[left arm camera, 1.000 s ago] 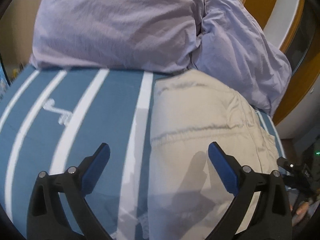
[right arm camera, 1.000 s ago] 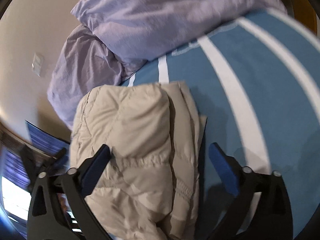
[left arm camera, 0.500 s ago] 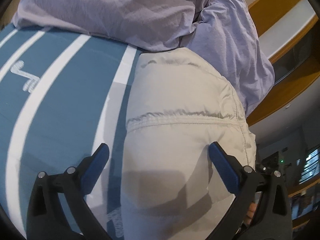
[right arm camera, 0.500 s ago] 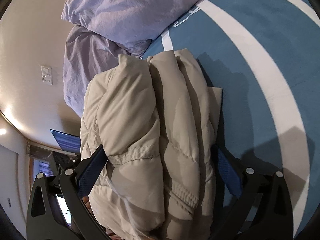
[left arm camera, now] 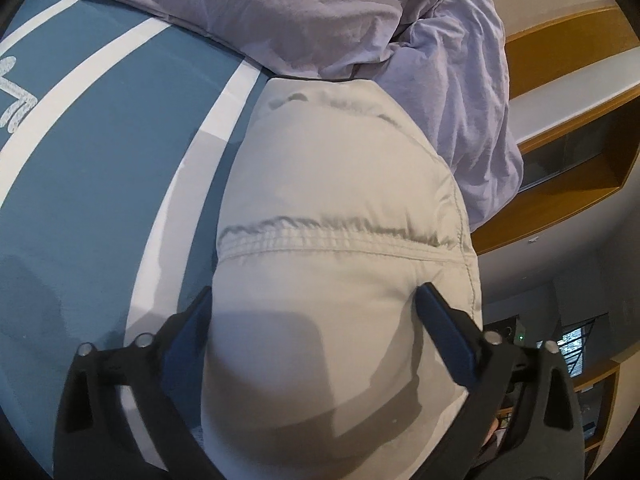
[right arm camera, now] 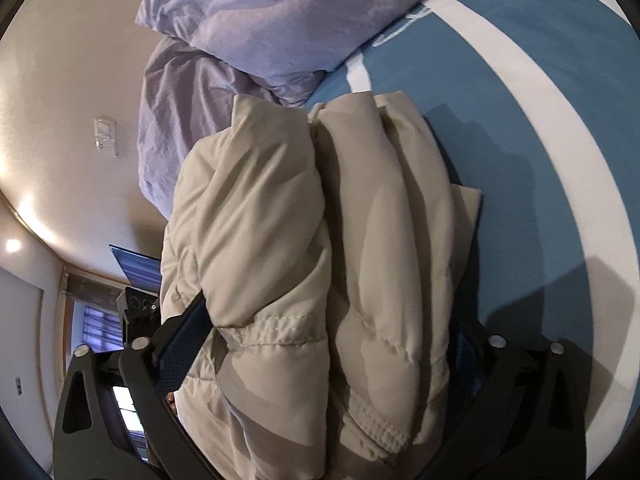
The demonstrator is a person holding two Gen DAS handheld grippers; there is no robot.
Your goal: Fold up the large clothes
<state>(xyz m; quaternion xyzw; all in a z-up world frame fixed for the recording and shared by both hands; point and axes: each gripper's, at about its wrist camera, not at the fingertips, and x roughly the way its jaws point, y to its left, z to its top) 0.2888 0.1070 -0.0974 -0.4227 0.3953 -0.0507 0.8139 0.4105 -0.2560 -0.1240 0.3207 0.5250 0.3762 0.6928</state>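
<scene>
Closing around the folded beige jacket [left arm camera: 340,240], the left gripper [left arm camera: 316,320] and right gripper [right arm camera: 332,344] have dropped from above to straddle it, fingers wide and just meeting its sides. It lies on the blue striped bed [left arm camera: 100,180], pillows [left arm camera: 300,12] at twelve o'clock; folding looks nearly done.

No readable text, brand or number in either view. White marks on the blue bedspread [left arm camera: 100,152] are cut off and illegible. Nothing legible on the beige jacket [left arm camera: 340,280].
</scene>
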